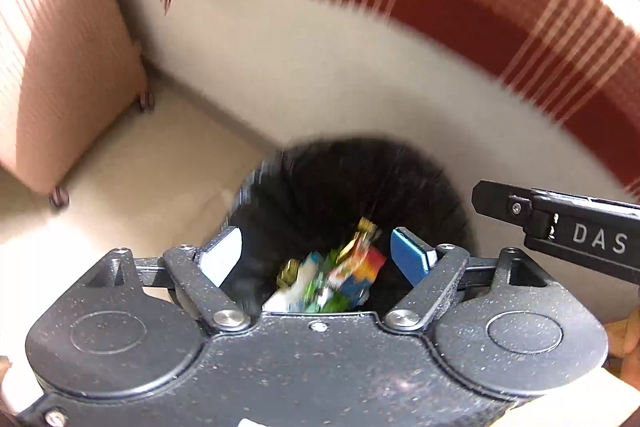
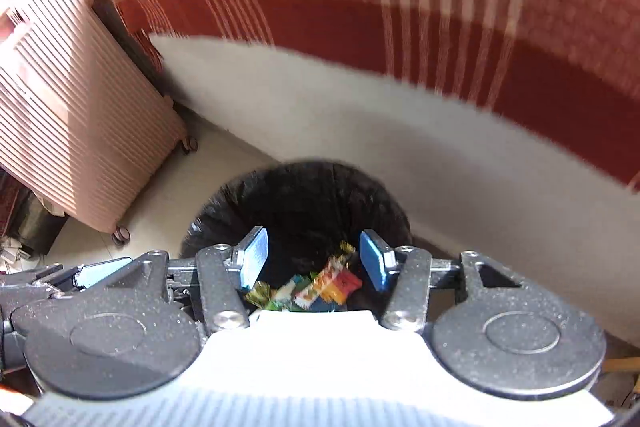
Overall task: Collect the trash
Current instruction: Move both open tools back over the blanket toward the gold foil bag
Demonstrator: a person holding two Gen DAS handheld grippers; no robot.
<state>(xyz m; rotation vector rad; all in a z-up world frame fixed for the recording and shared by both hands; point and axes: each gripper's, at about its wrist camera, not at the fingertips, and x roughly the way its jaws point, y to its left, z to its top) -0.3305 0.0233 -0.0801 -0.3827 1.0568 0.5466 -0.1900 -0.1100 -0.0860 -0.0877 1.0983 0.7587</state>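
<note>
Both views are smeared by motion blur, so the colourful crumpled snack wrappers (image 1: 332, 279) read only as patches of green, red, blue, white and gold; how many pieces there are cannot be told. Their near edge is cut off behind each gripper body.

The left gripper (image 1: 316, 259) has its jaws spread wide apart, holding nothing. The wrappers appear between and below its blue finger pads (image 1: 410, 257), touching neither. They lie inside the round bin lined with a black plastic bag (image 1: 348, 183), which sits directly under the fingers.

The right gripper (image 2: 316, 263) is likewise released, jaws wide, empty, hovering over the same bin with the wrappers showing between its pads. In the left view its black arm enters from the right.

Beyond the fingers hangs a red cloth with white stripes (image 2: 400, 7). Far left stands a pink ribbed wheeled suitcase (image 2: 72, 115) on the pale floor (image 1: 152, 167).
</note>
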